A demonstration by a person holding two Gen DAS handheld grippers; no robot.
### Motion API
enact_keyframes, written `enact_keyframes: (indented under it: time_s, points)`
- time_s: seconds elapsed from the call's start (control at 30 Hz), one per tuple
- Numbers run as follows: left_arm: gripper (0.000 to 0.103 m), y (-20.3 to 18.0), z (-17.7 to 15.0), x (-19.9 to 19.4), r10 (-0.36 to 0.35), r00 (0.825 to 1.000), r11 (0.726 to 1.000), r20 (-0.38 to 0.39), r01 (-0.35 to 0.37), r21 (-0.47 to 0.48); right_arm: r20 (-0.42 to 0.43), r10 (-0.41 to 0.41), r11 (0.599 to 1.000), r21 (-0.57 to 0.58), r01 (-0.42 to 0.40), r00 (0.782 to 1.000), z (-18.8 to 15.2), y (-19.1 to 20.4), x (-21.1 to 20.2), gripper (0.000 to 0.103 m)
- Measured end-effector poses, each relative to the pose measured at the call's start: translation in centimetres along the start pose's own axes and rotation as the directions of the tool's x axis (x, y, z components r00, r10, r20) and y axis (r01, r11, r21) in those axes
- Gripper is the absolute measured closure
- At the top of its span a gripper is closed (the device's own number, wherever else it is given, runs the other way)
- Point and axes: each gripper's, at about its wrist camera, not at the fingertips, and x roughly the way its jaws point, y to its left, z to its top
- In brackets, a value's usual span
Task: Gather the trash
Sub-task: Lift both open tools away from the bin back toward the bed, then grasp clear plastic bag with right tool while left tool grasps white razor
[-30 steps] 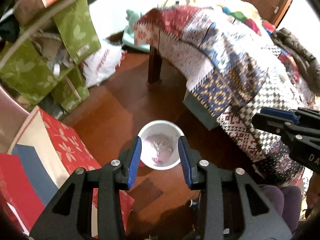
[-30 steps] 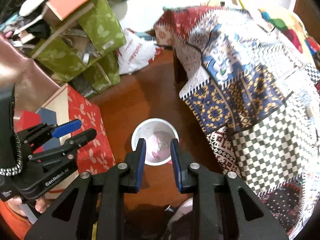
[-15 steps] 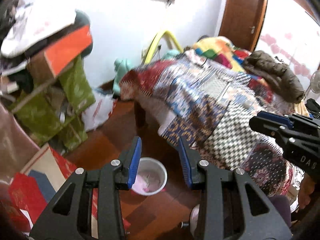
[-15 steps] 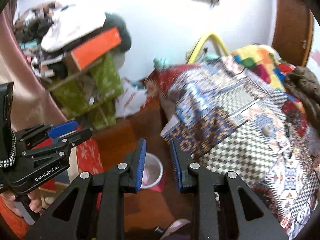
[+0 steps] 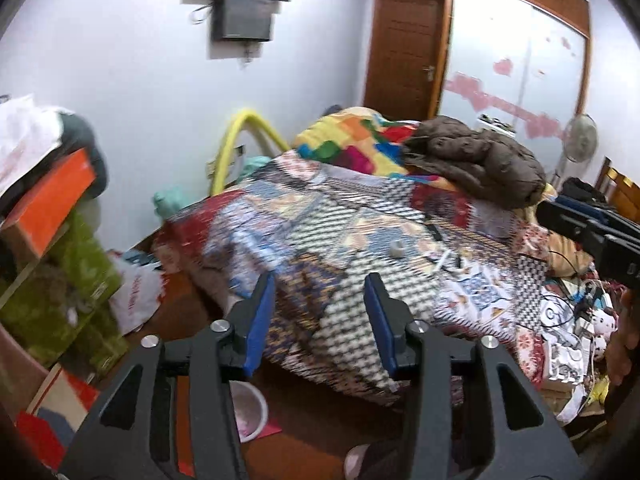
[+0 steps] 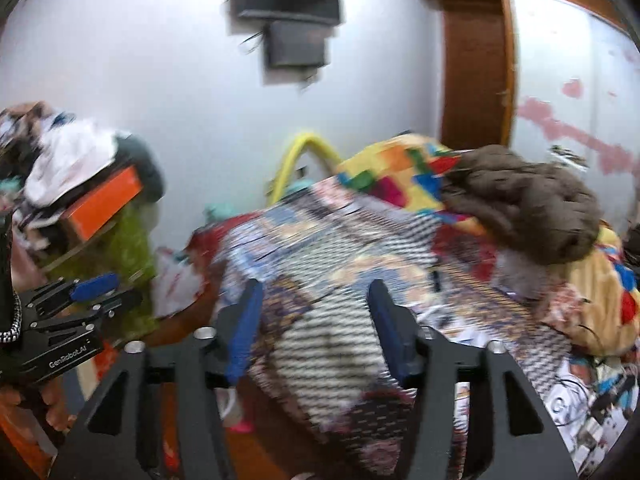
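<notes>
My left gripper (image 5: 320,312) is open and empty, raised over the near edge of the patchwork bed (image 5: 360,240). My right gripper (image 6: 314,316) is open and empty too, held over the same bed (image 6: 340,248). A small white crumpled bit (image 5: 397,249) and thin white scraps (image 5: 446,260) lie on the quilt ahead of the left gripper. The white trash bucket (image 5: 250,410) stands on the floor below, partly hidden behind the left gripper's frame. The right gripper shows at the right edge of the left wrist view (image 5: 592,236), and the left gripper shows at the left edge of the right wrist view (image 6: 72,312).
A brown jacket (image 5: 476,164) and a colourful blanket (image 5: 352,140) lie at the bed's far end. Cables and clutter (image 5: 572,328) cover its right side. Green boxes (image 5: 60,280) with an orange box (image 5: 48,208) on top stand at left. A door (image 5: 404,48) is behind.
Both views have tilted up from the bucket on the floor to the bed. The right gripper's jaws have spread wider. The bucket has dropped to the lower edge of view.
</notes>
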Motion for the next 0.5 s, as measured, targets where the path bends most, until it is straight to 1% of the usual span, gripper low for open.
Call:
enact_keyframes:
  time_s: [0.07,0.17,0.27,0.5]
  points:
    - [0.046,-2.0,0.6,1.1,-0.025,1.0,1.0,0.0,0.025,0.016,0.017,-0.053,0.998,0.02,0.053,0.998,-0.2,-2.2,-0.7,0.047]
    - [0.04,-4.9,1.5,2.7,-0.048,0.999,0.998,-0.004,0.049,0.049,0.022,-0.118,0.992,0.039,0.118,0.993,-0.5,-5.3,-1.1,0.046]
    - [0.038,-7.4,2.2,4.5,-0.078,0.997,0.994,-0.015,0.079,0.071,0.004,-0.162,0.985,0.066,0.161,0.987,-1.0,-8.2,-0.8,0.046]
    - [0.037,-12.0,3.7,9.5,-0.134,0.989,0.985,-0.061,0.14,0.101,-0.071,-0.206,0.968,0.131,0.214,0.976,-2.7,-14.6,0.7,0.046]
